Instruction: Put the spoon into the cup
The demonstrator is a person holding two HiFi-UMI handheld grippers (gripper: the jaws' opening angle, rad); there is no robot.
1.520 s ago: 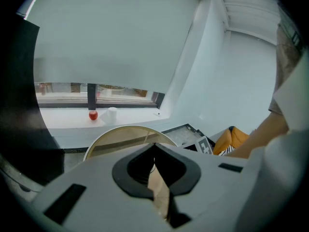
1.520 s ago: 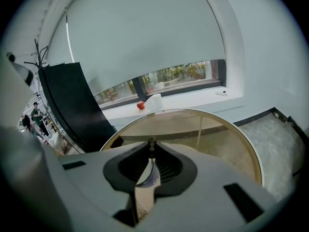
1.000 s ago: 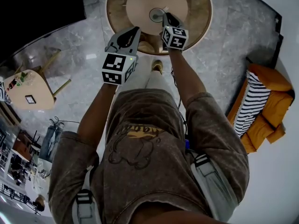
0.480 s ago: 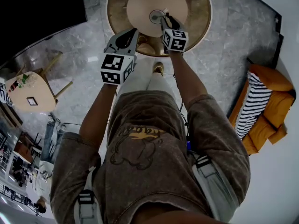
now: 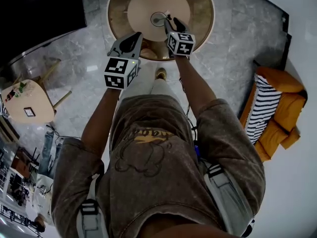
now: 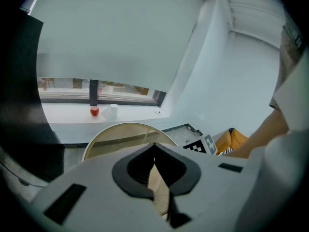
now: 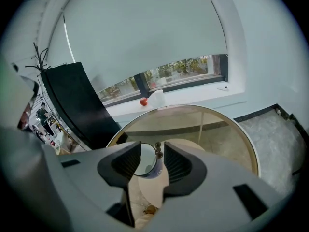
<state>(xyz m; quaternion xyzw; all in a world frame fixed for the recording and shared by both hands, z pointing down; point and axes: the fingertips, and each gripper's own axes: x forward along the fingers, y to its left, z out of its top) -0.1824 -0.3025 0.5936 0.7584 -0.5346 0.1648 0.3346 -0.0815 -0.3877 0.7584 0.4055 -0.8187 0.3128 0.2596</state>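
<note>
Head view: the right gripper (image 5: 169,22) hangs just above the cup (image 5: 158,19) on the round table (image 5: 203,19). The left gripper (image 5: 134,37) waits near the table's edge, apart from the cup.

Left gripper view: its jaws are together, nothing btw them.

Right gripper view: the jaws have just been opening and stand apart. The spoon (image 7: 157,150) stands in the cup, handle end btw the jaws, touching neither pad as far as I can see. The step looks like release & retreat: best lift straight up w/o brushing the handle, so the cup doesn't tip.
</note>
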